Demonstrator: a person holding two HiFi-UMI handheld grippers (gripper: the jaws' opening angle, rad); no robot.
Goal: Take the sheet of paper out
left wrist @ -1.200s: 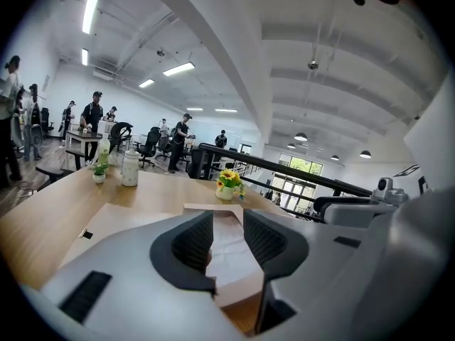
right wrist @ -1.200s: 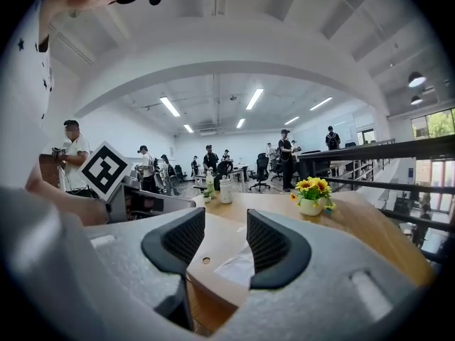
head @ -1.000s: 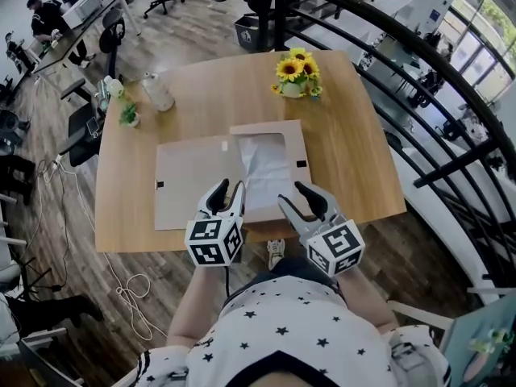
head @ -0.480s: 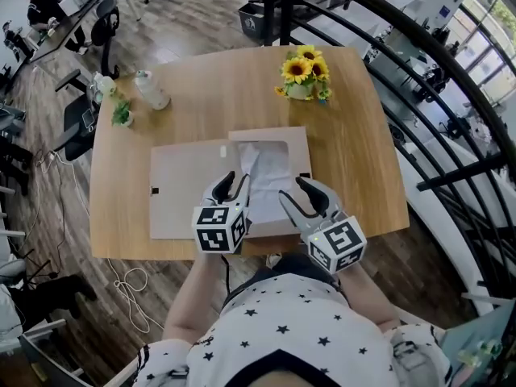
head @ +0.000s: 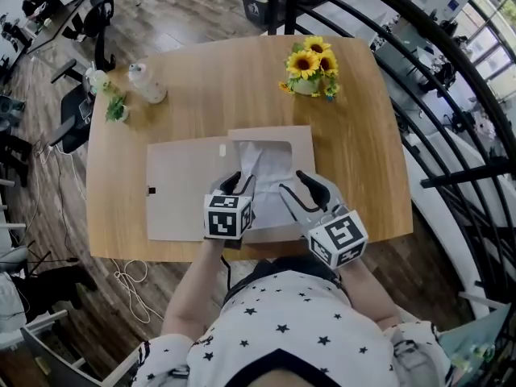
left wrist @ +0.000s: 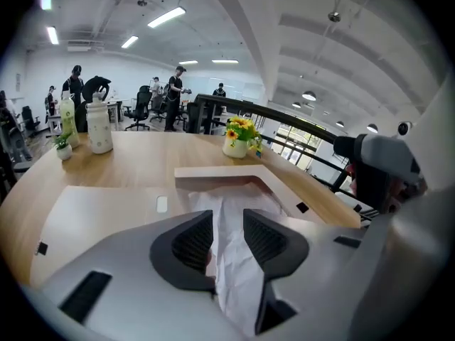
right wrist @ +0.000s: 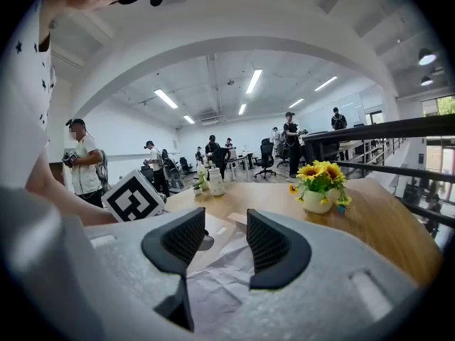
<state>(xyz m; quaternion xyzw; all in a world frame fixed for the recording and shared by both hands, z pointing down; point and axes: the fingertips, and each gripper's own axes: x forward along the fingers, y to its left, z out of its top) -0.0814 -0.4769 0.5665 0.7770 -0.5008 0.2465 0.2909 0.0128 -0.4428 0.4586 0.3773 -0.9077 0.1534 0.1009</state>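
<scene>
A flat cardboard box lies open on the wooden table, its lid folded out to the left. Crumpled white paper fills the box. My left gripper is at the paper's left edge and shut on a raised fold of it. In the left gripper view that paper runs between the jaws of the left gripper. My right gripper hovers open over the paper's near right part. Nothing sits between the jaws of the right gripper, and the paper lies below them.
A pot of sunflowers stands at the table's far right. A white bottle and a small green plant stand at the far left corner. A black railing curves past the table's right side. People are in the office behind.
My left gripper moved forward onto the paper's left edge and its jaws narrowed on a fold, which now stands up. The right gripper stayed open.
</scene>
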